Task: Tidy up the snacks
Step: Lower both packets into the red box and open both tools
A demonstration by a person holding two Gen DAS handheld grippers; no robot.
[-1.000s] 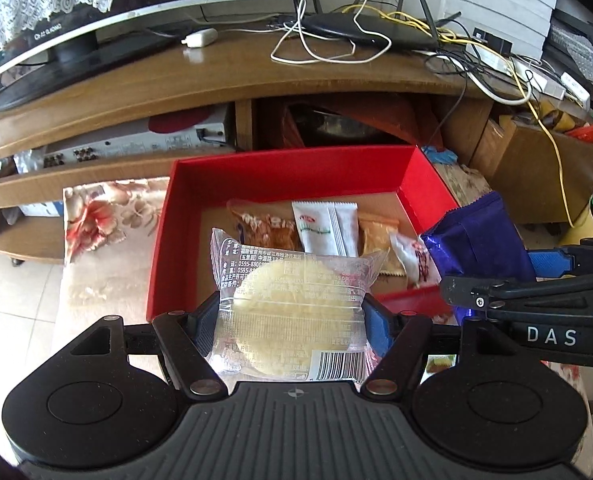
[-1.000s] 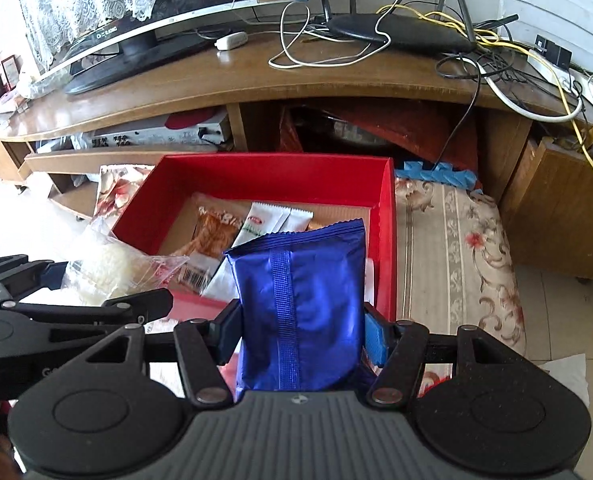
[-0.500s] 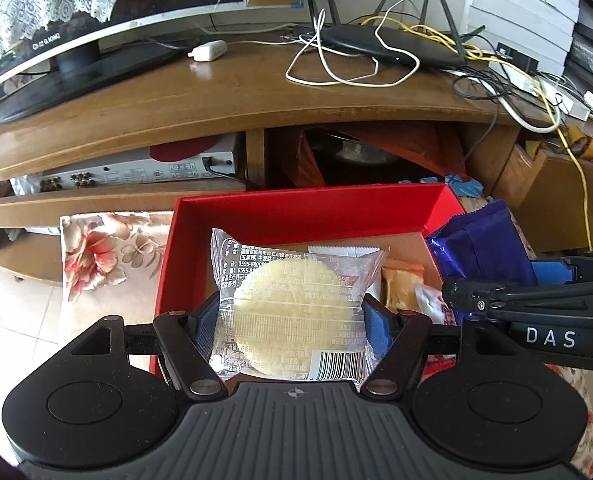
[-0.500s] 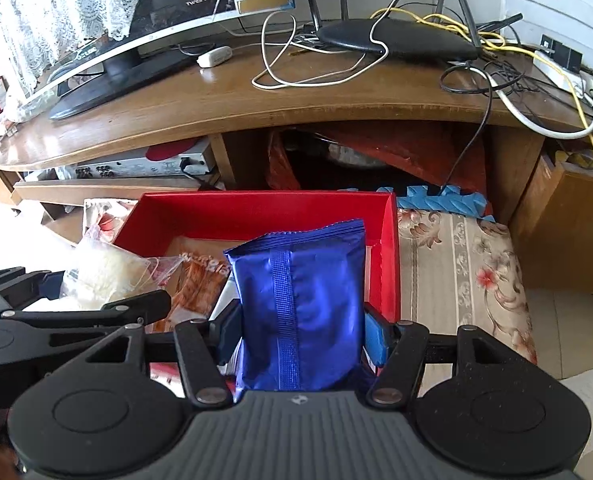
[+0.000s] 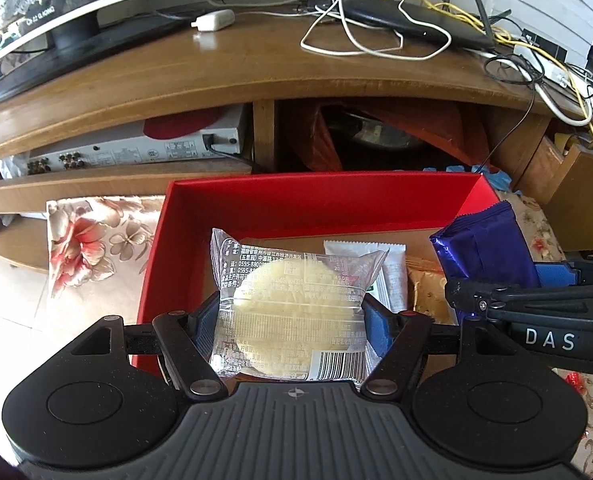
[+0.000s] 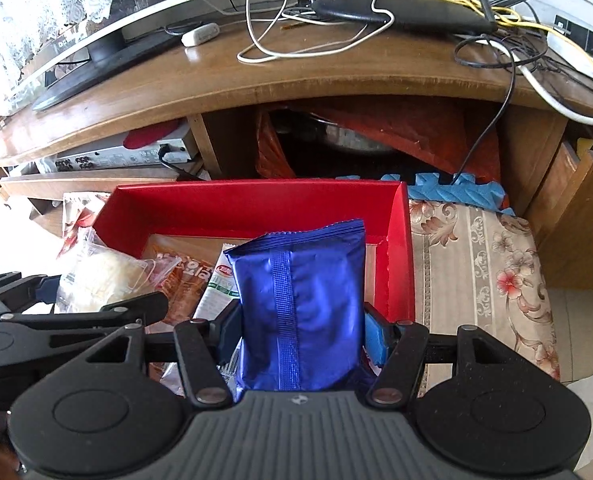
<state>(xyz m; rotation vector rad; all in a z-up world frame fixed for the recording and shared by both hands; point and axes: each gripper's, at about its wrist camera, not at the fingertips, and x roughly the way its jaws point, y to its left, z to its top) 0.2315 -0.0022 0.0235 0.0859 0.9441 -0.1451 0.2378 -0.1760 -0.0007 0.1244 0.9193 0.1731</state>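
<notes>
Snacks are gripped in both hand-held grippers: a clear wafer pack (image 5: 292,312) in the left hand-held gripper (image 5: 292,320), a blue pouch (image 6: 300,312) upright in the right hand-held gripper (image 6: 300,328). A red box (image 5: 316,204) lies just ahead and below, already partly filled.

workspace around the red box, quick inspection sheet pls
surface: floral padded cushion under the open red cardboard box
job's things: clear-wrapped round pale cake; shiny blue foil packet; white sachet and orange snack packs lying in the box
clutter: white paper scrap on the floor
grippers: left hand-held gripper shut on the cake; right hand-held gripper shut on the blue packet
cables: white, black and yellow leads tangled on the wooden TV stand
surroundings: black router, monitor base
</notes>
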